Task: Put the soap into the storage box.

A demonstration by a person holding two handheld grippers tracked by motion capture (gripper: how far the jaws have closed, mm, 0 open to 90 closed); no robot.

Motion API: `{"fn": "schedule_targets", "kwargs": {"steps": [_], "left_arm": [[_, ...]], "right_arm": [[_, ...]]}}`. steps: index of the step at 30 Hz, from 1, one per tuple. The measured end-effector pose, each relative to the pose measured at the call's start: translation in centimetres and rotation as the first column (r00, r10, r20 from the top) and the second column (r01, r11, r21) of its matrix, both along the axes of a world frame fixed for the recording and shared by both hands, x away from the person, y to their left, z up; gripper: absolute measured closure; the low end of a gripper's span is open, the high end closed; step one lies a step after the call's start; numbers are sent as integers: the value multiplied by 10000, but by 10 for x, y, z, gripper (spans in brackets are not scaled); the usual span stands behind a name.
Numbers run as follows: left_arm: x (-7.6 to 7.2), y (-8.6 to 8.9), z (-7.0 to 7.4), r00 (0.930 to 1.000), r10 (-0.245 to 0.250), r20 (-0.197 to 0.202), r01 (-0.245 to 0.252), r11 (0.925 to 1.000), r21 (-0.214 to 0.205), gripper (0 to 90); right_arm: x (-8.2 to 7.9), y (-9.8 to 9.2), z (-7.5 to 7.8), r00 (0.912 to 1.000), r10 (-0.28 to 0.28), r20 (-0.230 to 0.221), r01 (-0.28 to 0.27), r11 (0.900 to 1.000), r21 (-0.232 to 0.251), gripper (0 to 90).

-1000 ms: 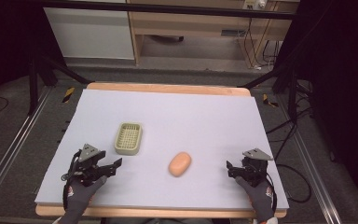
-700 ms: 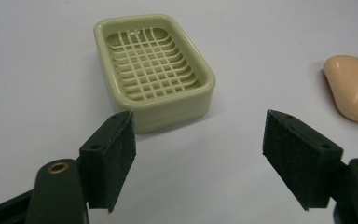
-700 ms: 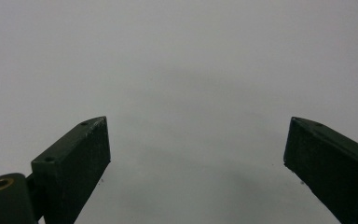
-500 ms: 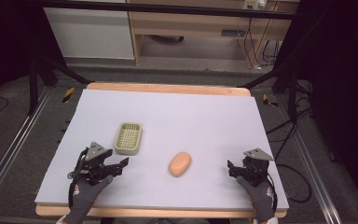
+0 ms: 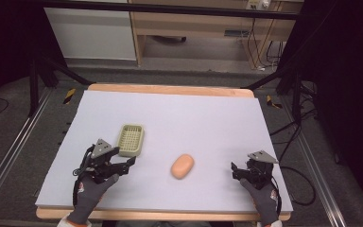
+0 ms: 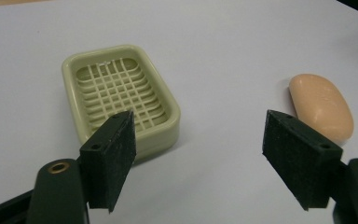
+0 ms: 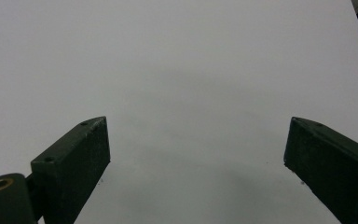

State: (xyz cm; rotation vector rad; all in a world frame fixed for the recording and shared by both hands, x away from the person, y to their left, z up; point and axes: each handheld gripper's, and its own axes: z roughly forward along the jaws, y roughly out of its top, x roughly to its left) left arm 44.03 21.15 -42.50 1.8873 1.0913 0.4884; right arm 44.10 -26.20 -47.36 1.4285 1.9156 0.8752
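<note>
Left gripper view showed the left gripper (image 6: pixel 198 158) wide open and empty, like the right gripper (image 7: pixel 196 172), with the soap bar (image 6: pixel 321 107) lying beside the soap dish (image 6: pixel 121 95); probably hard and slick, best pinched across its narrow sides.

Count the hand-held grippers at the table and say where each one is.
2. The left hand-held gripper is just below the soap dish; the right hand-held gripper is near the table's right edge, beyond the soap.

The left gripper (image 5: pixel 125 164), jaws spread wide, points toward three o'clock; the right gripper (image 5: pixel 235 171), equally wide, points toward nine o'clock.
</note>
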Motion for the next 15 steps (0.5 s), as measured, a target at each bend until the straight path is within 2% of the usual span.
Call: {"fn": "schedule_targets", "kwargs": {"steps": [15], "left_arm": [[7, -24, 12, 9991, -396, 119, 397, 9992, -68, 259]], "right_arm": [[0, 0, 0, 10000, -10, -30, 10, 10000, 15, 72]]}}
